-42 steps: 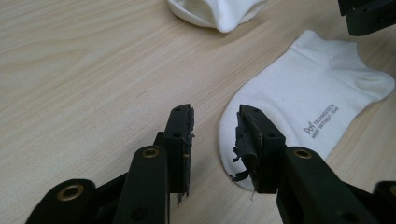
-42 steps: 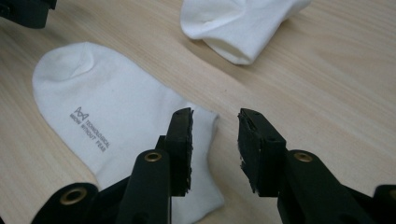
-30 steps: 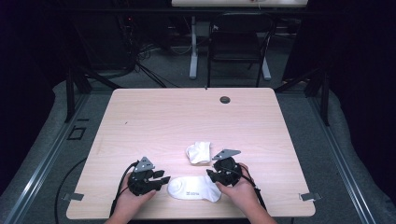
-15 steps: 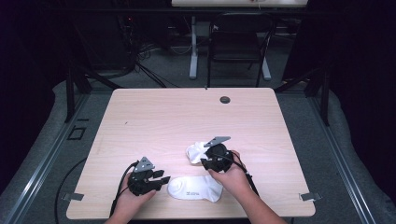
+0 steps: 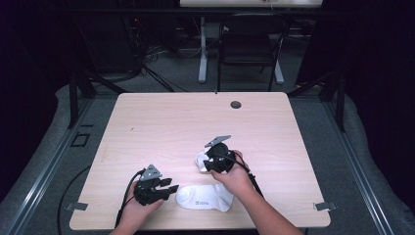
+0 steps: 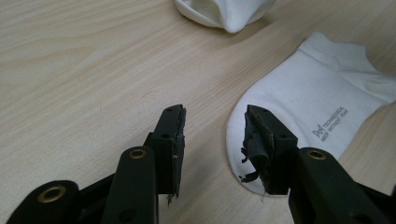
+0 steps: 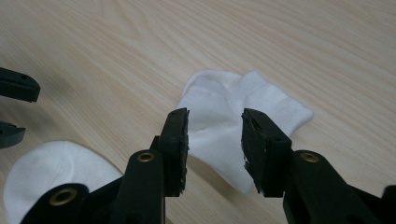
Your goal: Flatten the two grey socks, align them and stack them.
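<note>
Now the left gripper (image 5: 169, 188) keeps its place by the bench's (image 5: 161, 117) near edge, jaws just opening, empty, beside the flat sock (image 5: 204, 197). Farther in, the right gripper (image 5: 209, 157) has moved off that sock to hover over the crumpled sock (image 7: 233, 126), jaws wide, gripping nothing.

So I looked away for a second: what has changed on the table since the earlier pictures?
The right gripper moved away from the flat sock to the crumpled sock, jaws open above it. The left gripper stayed put, its jaws opening, holding nothing. Both socks lie unmoved.
</note>
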Demonstrator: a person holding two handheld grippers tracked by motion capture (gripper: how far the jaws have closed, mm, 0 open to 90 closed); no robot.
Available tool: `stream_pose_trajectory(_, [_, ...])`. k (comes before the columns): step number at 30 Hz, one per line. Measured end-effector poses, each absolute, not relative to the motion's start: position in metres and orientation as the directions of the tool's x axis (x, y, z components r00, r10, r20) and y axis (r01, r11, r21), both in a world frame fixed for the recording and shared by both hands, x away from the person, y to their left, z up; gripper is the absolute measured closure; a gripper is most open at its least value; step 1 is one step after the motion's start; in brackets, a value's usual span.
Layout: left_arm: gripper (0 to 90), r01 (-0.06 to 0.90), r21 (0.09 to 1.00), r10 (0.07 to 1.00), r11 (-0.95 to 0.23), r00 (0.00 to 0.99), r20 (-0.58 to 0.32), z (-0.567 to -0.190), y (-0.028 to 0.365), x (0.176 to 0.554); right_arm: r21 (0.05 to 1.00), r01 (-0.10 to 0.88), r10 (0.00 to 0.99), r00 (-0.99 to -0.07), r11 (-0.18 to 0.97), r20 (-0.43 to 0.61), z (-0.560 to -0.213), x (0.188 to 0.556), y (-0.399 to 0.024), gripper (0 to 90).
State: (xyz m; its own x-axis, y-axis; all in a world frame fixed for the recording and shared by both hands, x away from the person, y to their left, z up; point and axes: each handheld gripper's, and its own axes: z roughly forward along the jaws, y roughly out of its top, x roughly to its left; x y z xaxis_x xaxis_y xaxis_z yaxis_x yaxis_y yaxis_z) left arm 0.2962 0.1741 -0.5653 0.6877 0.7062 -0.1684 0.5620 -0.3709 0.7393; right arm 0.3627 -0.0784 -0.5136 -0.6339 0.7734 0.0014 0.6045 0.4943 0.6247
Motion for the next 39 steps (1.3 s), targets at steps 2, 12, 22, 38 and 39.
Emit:
stream_pose_trajectory(2, [58.1,0.564,0.739,0.707,-0.369,0.687,-0.171,-0.565,0.174,0.296,0.634,0.603,0.778,-0.628,0.484,0.004,-0.515,0.364,-0.075,61.9])
stream_pose_trajectory(12, [58.0,0.559,0.739,0.705,-0.375,0.690,-0.165,-0.566,0.174,0.296,0.609,0.610,0.776,-0.630,0.507,-0.014,-0.526,0.374,-0.059,63.2])
stream_pose_trajectory(22, [57.5,0.560,0.739,0.705,-0.374,0.690,-0.166,-0.566,0.174,0.297,0.614,0.624,0.791,-0.611,0.484,-0.003,-0.536,0.380,-0.043,60.1])
stream_pose_trajectory(38, [57.1,0.557,0.739,0.702,-0.379,0.693,-0.162,-0.566,0.174,0.297,0.553,0.646,0.804,-0.589,0.526,-0.077,-0.549,0.384,-0.036,79.3])
stream_pose_trajectory(39, [57.1,0.556,0.739,0.702,-0.381,0.694,-0.160,-0.566,0.174,0.298,0.558,0.648,0.808,-0.584,0.519,-0.074,-0.549,0.384,-0.035,81.5])
